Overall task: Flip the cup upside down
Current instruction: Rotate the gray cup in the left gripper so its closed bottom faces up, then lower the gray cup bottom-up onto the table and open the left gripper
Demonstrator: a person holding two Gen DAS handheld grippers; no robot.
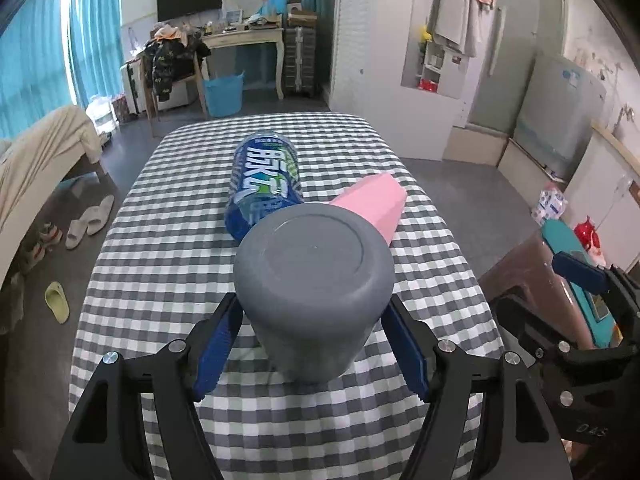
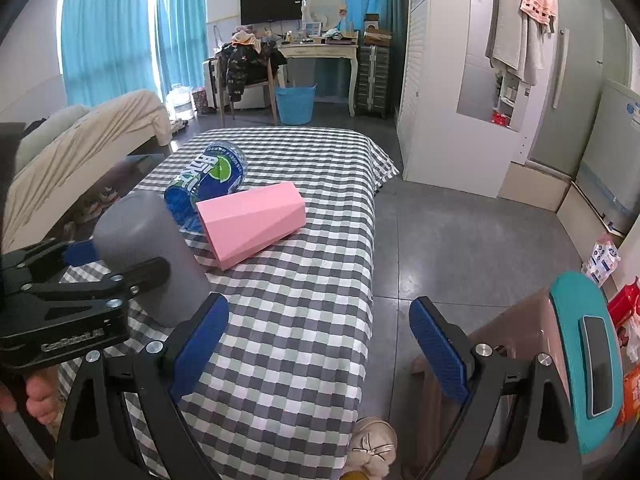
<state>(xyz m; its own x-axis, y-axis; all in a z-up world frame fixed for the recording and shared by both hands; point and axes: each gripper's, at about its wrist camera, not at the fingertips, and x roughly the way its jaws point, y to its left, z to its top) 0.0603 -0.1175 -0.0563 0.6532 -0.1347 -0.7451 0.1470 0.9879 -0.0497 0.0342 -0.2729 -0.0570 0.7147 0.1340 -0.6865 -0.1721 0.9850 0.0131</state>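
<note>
A grey cup [image 1: 312, 280] stands upside down, base up, on the checked tablecloth [image 1: 160, 248]. My left gripper [image 1: 312, 344] has its blue pads on either side of the cup's lower wall, close to it with a small gap showing. In the right wrist view the grey cup [image 2: 148, 252] stands at the left with the left gripper [image 2: 96, 264] around it. My right gripper [image 2: 320, 352] is open and empty over the table's right edge. A pink faceted cup [image 2: 252, 224] lies on its side behind the grey cup.
A blue-labelled plastic bottle [image 1: 264, 180] lies on its side behind the grey cup, next to the pink cup [image 1: 376, 200]. A brown stool with a teal object [image 2: 580, 360] stands right of the table. Slippers [image 1: 88, 220] lie on the floor at left.
</note>
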